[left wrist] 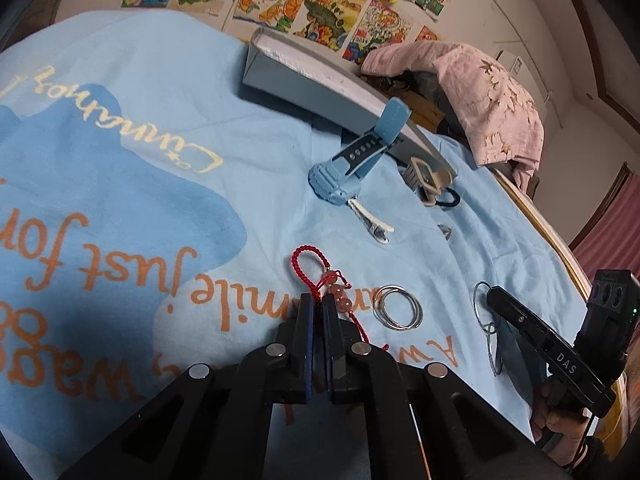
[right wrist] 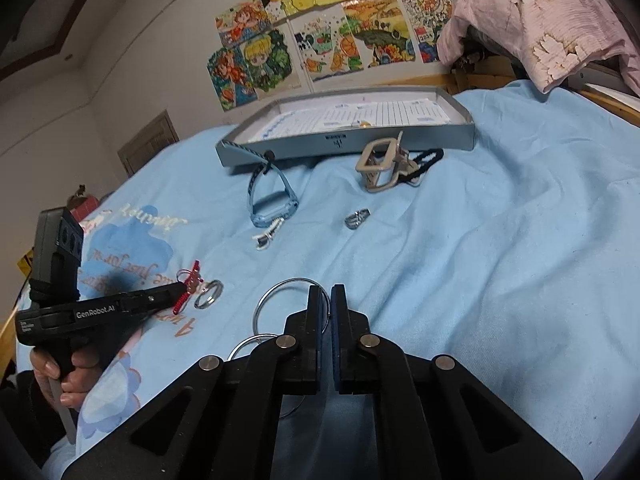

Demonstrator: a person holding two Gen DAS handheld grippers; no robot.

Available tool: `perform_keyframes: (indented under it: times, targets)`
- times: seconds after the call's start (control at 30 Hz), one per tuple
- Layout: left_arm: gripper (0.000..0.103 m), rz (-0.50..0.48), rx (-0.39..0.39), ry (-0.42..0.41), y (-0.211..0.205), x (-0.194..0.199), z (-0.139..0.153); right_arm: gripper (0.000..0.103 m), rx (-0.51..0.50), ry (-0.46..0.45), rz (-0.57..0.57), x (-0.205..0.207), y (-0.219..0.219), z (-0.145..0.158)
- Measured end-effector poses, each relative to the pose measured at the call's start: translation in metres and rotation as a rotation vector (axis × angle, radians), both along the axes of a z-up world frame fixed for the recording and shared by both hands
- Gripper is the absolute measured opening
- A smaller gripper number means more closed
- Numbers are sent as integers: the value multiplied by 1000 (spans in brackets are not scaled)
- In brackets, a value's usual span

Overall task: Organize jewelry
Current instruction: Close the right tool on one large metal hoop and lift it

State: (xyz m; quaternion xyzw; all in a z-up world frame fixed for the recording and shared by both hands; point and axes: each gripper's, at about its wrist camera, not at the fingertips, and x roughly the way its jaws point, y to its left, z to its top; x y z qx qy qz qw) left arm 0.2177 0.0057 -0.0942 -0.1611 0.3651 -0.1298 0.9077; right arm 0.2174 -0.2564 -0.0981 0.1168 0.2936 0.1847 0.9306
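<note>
Both tongs are mid-pickup here, so this looks like the grab step, with nothing carried to the tray yet.

The left gripper [left wrist: 316,300] has its jaws together, pinching the red cord [left wrist: 306,258]. The cord's loop sticks out toward 12 o'clock from the tips and the beads [left wrist: 340,294] hang just off the right finger at about 2 o'clock. The silver rings [left wrist: 398,307] lie on the blanket [left wrist: 140,128] near the tips at 3 o'clock, not touching them.

The right gripper [right wrist: 327,300] is also closed down, and the big wire hoop [right wrist: 280,300] runs right into the narrow gap between its fingers, so I'd say it's clamped on the hoop. A smaller hoop [right wrist: 250,344] linked to it lies at about 8 o'clock from the tips.

The rest is spread toward the far side: blue watch [right wrist: 272,200] and hair clip [right wrist: 269,236] at 11 o'clock from the right tips, small ring [right wrist: 357,218] at 12, claw clip [right wrist: 382,166] and black tie [right wrist: 426,160] just beyond it. The grey tray [right wrist: 344,142] lies behind all of that at 12 o'clock, and the watch strap touches its front wall.

My guess for next: lift both pieces and carry them over the clutter to the tray. The cord is floppy and the linked hoops will swing, so a slow lift that doesn't snag the silver rings seems smart.
</note>
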Motion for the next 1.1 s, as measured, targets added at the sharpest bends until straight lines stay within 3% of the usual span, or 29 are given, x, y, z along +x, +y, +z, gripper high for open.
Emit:
perform_keyframes:
  times: [0.5,0.8,1.1]
  targets:
    - [3,32,19,-111,3,-17,28,2,48,-82,-2,-10,-8,9]
    - [3,-24,-43,-82,9,-9,44,2,85,-131,19,-16,-12,30]
    - [3,-15,37,-139,4,14,81,2,51,-136,99,3,-6,56]
